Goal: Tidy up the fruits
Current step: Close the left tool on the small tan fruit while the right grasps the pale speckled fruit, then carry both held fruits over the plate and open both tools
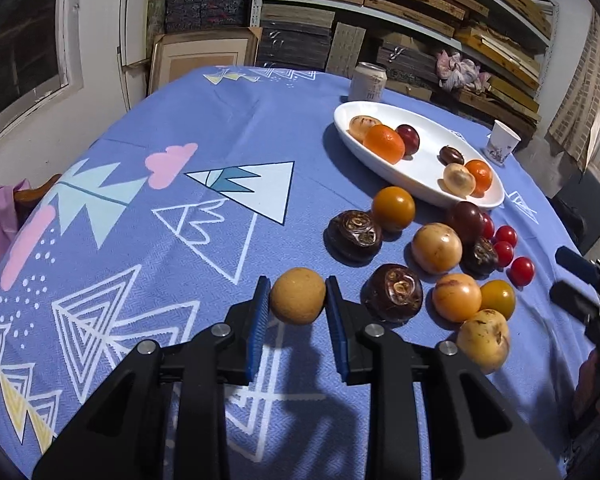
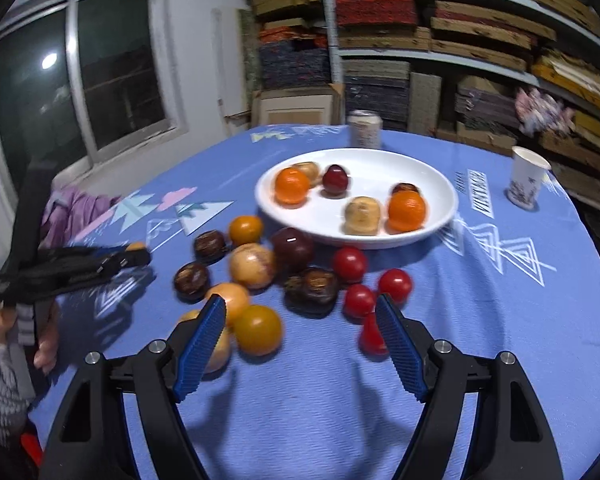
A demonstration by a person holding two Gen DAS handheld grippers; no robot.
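Shelves of flat boxes back my blue tablecloth (image 1: 148, 128). My left gripper (image 1: 297, 300) is clenched on a tan round fruit (image 1: 297, 295), lifted for the white plate (image 1: 428, 184) at one o'clock. My right gripper (image 2: 300, 320) hovers released over the loose fruit pile (image 2: 260, 268).

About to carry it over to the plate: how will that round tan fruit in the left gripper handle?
The tan fruit is nearly a ball, held only at its sides by the left gripper, so it may pivot or slip. Its matte skin probably grips the ribbed pads. Set on the shallow white plate, it will likely roll.
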